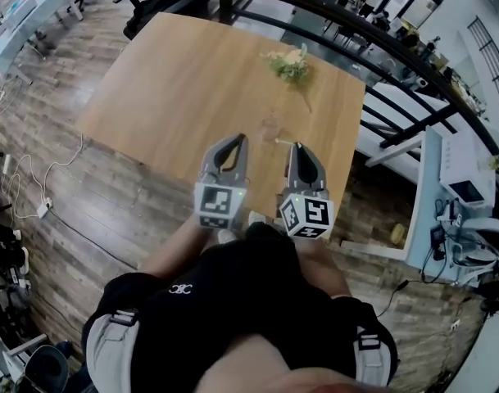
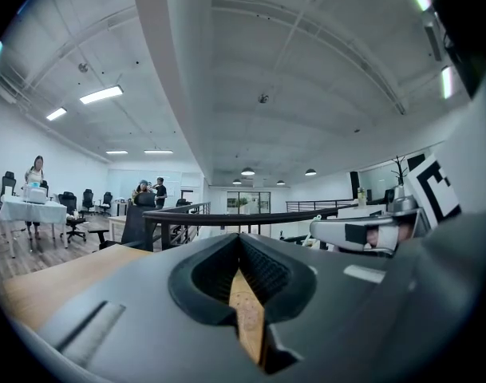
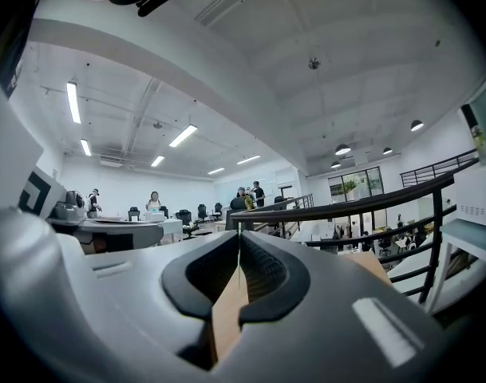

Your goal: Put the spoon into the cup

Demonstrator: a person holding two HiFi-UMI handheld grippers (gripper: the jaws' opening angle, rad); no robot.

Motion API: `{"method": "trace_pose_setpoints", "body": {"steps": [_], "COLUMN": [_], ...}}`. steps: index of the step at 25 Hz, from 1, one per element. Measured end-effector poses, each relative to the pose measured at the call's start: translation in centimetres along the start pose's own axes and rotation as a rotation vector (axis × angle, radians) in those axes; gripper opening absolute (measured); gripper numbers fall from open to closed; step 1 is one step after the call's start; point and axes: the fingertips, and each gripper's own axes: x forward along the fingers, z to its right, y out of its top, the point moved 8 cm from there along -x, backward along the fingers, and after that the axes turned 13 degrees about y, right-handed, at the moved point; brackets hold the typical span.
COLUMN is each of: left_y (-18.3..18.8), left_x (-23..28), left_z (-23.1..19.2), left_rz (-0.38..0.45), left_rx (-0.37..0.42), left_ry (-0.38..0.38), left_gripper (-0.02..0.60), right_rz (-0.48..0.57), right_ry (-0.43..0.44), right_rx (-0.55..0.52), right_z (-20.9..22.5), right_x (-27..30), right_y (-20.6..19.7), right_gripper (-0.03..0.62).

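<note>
In the head view a clear glass cup (image 1: 270, 128) stands on the wooden table (image 1: 175, 80), towards its near edge. Just right of it lies a small pale spoon (image 1: 281, 142), too small to make out well. My left gripper (image 1: 238, 138) and right gripper (image 1: 296, 146) are side by side over the table's near edge, both pointing level at the cup, short of it. Both are shut with nothing between the jaws. The left gripper view (image 2: 239, 236) and the right gripper view (image 3: 239, 236) show closed tips, with only table wood below them.
A small bunch of green and yellow flowers (image 1: 290, 62) lies farther back on the table. A dark railing (image 1: 380, 51) runs behind the table and to its right. White desks (image 1: 446, 187) stand at the right, and cables (image 1: 36, 195) trail on the wood floor at the left.
</note>
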Motion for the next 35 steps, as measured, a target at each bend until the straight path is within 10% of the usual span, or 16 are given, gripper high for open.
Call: {"method": "trace_pose_setpoints", "body": {"steps": [10,20,35], "left_y": [-0.7,0.9,-0.2], "left_x": [1.1,2.6,2.9], "left_z": [-1.8,-1.4,-0.5], "left_rz": [-0.005,0.026,0.011], "left_rx": [0.006,0.055,0.055], "left_ry": [0.04,0.079,0.092], "left_gripper": [0.011,0.011,0.011], "right_rz": [0.065,-0.061,-0.292], "right_ry": [-0.005,0.019,-0.009], "right_rx": [0.01,0.209,0.231], "right_z": [4.0,11.2,12.7], "right_x": [4.5,11.2,14.4], "right_y": [-1.7,-9.0,-15.9], "right_gripper": [0.009,0.009,0.012]}}
